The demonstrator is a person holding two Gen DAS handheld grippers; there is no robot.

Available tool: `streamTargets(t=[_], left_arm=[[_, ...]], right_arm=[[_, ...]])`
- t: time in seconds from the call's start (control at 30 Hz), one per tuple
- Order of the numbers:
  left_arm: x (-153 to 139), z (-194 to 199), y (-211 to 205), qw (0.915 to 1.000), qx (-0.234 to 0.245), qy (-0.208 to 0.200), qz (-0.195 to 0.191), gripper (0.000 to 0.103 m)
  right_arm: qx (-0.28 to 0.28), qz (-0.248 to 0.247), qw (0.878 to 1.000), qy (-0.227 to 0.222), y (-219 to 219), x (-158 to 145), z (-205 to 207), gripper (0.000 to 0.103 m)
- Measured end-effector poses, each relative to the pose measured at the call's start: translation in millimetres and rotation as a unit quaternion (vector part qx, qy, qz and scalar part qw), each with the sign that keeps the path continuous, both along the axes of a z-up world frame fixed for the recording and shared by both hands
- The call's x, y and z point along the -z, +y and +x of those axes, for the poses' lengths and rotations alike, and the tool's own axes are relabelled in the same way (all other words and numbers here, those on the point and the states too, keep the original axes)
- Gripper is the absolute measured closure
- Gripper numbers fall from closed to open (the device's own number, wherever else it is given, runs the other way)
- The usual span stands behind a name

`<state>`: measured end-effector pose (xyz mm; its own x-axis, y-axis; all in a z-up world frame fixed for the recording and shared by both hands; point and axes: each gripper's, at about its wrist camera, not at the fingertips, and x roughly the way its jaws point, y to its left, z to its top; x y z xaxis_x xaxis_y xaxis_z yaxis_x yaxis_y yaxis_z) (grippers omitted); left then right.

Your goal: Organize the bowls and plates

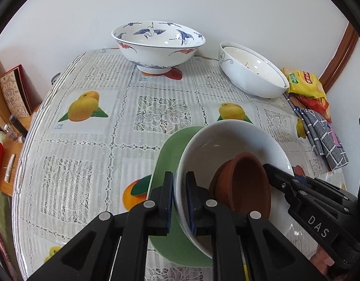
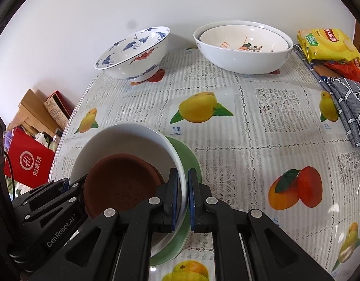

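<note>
A white bowl [image 1: 226, 140] [image 2: 123, 138] rests tilted on a green plate [image 1: 170, 154] [image 2: 189, 157] near the table's front edge. Inside the white bowl sits a small brown clay bowl [image 1: 245, 185] [image 2: 119, 182]. My left gripper [image 1: 179, 180] is shut on the white bowl's left rim, one finger inside and one outside. At the opposite rim my right gripper [image 2: 183, 175] is shut on the same bowl. Each gripper shows in the other's view: the right gripper [image 1: 294, 178] beside the brown bowl, the left gripper [image 2: 70, 183] at the bowl's far side.
At the back of the fruit-print tablecloth [image 1: 98, 140] stand a blue-crane patterned bowl [image 1: 156, 44] [image 2: 133, 53] and two nested white bowls [image 1: 252, 75] [image 2: 243, 49]. Snack packets [image 1: 304, 84] [image 2: 327, 44] and a grey checked cloth [image 1: 325, 140] [image 2: 346, 107] lie at the right. A red bag [image 2: 27, 161] sits beyond the left edge.
</note>
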<state>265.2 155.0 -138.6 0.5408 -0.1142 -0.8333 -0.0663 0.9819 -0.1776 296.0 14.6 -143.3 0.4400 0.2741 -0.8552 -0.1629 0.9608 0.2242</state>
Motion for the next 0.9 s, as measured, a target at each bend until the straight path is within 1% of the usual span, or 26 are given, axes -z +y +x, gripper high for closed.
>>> streamTargets(t=[0.17, 0.23, 0.3, 0.43, 0.53, 0.6, 0.67, 0.73, 0.83, 0.87, 0.9], left_arm=[[-1, -5, 3, 0.9996, 0.003, 0.003, -0.026, 0.087], [-3, -7, 4, 0.9995, 0.006, 0.001, -0.031, 0.086], [-7, -12, 3, 0.9996, 0.008, -0.002, -0.029, 0.083], [-18, -23, 3, 0.9995, 0.008, -0.013, -0.028, 0.080], [-29, -36, 0, 0.9993, 0.007, -0.025, -0.027, 0.079], [-36, -45, -2, 0.9991, 0.011, -0.031, -0.029, 0.074], [-45, -58, -7, 0.9986, 0.020, -0.039, -0.031, 0.071], [-52, -69, -13, 0.9982, 0.026, -0.047, -0.025, 0.068], [-65, -92, -29, 0.9969, 0.039, -0.065, -0.020, 0.057], [-68, -97, -33, 0.9965, 0.043, -0.069, -0.020, 0.051], [-72, -105, -38, 0.9959, 0.048, -0.074, -0.019, 0.048]], right_arm=[[0.003, 0.001, 1.000, -0.003, -5, -6, -3, 0.087], [0.002, -0.003, 1.000, -0.005, -7, -9, -6, 0.086], [0.003, -0.005, 1.000, -0.008, -9, -13, -10, 0.085], [0.004, -0.017, 1.000, -0.017, -14, -22, -20, 0.076], [0.004, -0.027, 0.999, -0.025, -20, -34, -34, 0.064], [0.006, -0.034, 0.999, -0.034, -26, -41, -44, 0.062], [0.008, -0.052, 0.998, -0.042, -33, -48, -55, 0.060], [0.017, -0.064, 0.997, -0.049, -44, -57, -70, 0.060], [0.030, -0.067, 0.996, -0.056, -62, -69, -92, 0.060], [0.033, -0.068, 0.995, -0.059, -66, -72, -98, 0.060], [0.039, -0.073, 0.995, -0.064, -72, -77, -109, 0.060]])
